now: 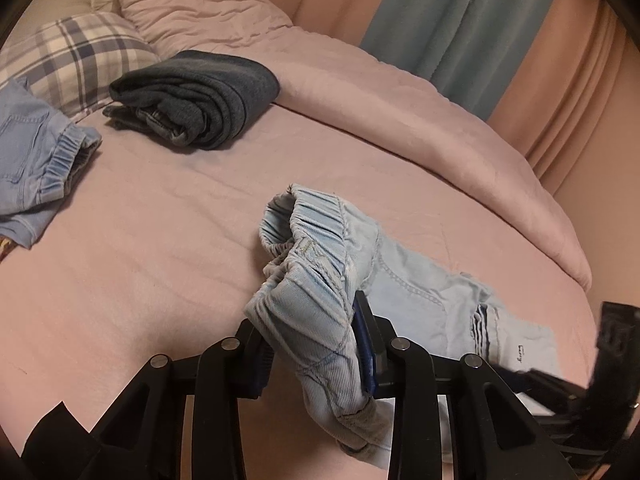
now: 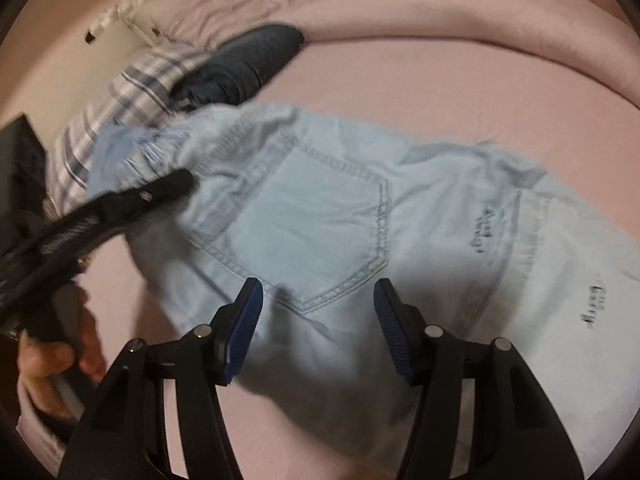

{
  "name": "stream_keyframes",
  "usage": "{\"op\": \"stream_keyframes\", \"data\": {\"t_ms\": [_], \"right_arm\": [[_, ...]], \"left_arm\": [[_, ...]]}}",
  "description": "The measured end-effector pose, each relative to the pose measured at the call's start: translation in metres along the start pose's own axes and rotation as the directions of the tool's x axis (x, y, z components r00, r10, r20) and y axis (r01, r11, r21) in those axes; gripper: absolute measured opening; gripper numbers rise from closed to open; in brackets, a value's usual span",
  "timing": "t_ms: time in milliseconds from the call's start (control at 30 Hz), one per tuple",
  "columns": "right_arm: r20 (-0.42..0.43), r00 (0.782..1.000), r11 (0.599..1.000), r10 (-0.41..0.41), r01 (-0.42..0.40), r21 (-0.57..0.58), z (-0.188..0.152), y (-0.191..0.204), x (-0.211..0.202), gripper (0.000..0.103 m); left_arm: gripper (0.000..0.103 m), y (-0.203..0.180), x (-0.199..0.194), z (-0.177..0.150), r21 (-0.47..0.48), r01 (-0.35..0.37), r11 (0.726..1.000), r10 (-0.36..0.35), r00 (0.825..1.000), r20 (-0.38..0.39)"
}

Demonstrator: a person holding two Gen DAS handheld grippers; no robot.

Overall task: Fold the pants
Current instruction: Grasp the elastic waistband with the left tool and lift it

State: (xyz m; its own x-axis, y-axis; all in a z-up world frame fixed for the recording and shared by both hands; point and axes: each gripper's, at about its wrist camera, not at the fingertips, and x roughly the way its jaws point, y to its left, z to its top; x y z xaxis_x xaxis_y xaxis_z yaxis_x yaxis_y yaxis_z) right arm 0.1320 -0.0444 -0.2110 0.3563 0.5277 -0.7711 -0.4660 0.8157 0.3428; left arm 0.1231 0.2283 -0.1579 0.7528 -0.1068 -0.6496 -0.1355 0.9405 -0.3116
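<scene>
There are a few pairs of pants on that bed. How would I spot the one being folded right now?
Start at the pink bed and look in its middle, away from the plaid pillow. The pale blue pants lie there, elastic waistband pinched in the left gripper. Unlike the folded dark pants and the deeper blue pair near the pillow, they are the lightest and lie spread out.

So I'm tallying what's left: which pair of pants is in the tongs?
The pale blue pants, waistband clamped in the left tongs. The dark folded pair and the mid-blue denim pair lie untouched farther up the bed.
</scene>
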Motion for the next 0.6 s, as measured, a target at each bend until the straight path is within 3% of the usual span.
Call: {"op": "stream_keyframes", "data": {"t_ms": [167,400,467,600], "right_arm": [[0.030,0.998,0.998,-0.062,0.062,0.025,-0.003,-0.027,-0.023,0.060],[-0.085,0.994,0.997,-0.072,0.074,0.027,0.002,-0.043,0.013,0.059],[-0.083,0.996,0.997,-0.041,0.046,0.055,0.011,-0.045,0.007,0.055],[0.031,0.995,0.970,0.092,-0.097,0.223,0.038,-0.060,-0.005,0.048]], "left_arm": [[0.032,-0.002,0.003,0.002,0.010,-0.009,1.000,0.009,1.000,-0.006],[0.031,-0.002,-0.002,0.003,-0.007,0.038,0.999,-0.038,0.999,-0.006],[0.030,-0.004,-0.004,0.004,-0.004,0.060,0.998,-0.060,0.998,-0.001],[0.029,-0.011,-0.012,0.004,-0.004,0.099,0.995,-0.099,0.995,0.023]]}}
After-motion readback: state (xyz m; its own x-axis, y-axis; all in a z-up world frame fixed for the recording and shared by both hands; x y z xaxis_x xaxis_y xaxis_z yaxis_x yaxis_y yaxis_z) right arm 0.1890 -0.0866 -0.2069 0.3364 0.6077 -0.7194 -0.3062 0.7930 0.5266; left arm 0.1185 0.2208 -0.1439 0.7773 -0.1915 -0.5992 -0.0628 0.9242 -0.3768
